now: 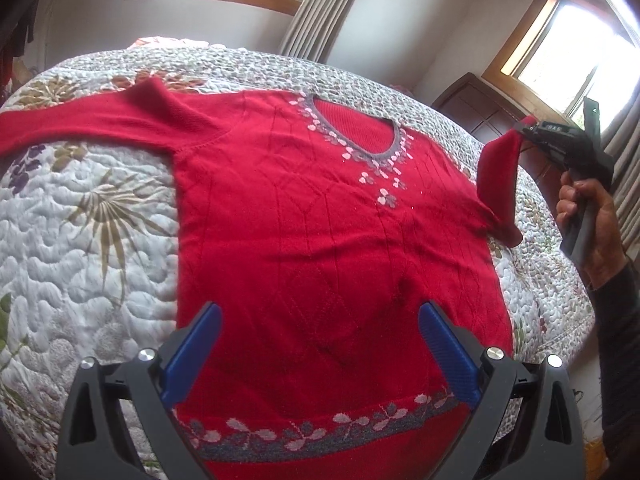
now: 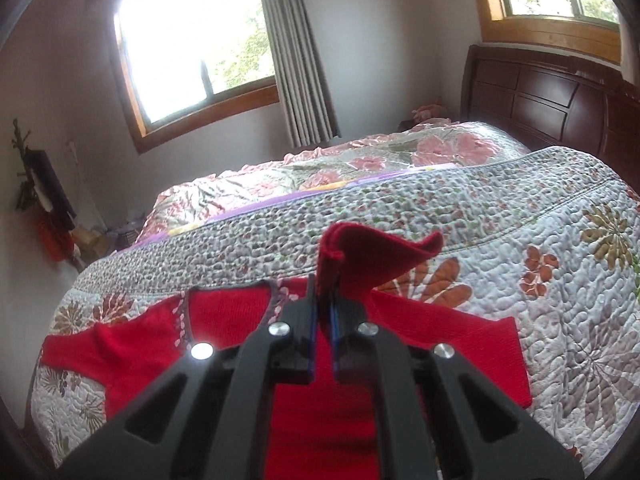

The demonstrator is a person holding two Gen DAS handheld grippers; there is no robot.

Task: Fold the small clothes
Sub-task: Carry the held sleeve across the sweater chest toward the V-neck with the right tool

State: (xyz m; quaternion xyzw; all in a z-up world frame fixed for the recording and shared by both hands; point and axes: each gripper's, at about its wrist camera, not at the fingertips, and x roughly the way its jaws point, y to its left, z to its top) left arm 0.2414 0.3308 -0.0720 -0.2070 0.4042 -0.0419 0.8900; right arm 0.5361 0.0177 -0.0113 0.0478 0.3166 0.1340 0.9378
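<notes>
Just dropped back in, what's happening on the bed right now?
A person is folding a red sweater spread front up on the quilt. The right gripper is shut on the cuff of one sleeve and has it lifted off the bed. The left gripper is open, hovering over the hem and holding nothing. The other sleeve lies flat, stretched out to the side.

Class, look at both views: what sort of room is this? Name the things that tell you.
A bedroom, most likely. A quilt covers a bed, a dark wooden headboard stands behind it, and curtains hang by the windows.
</notes>
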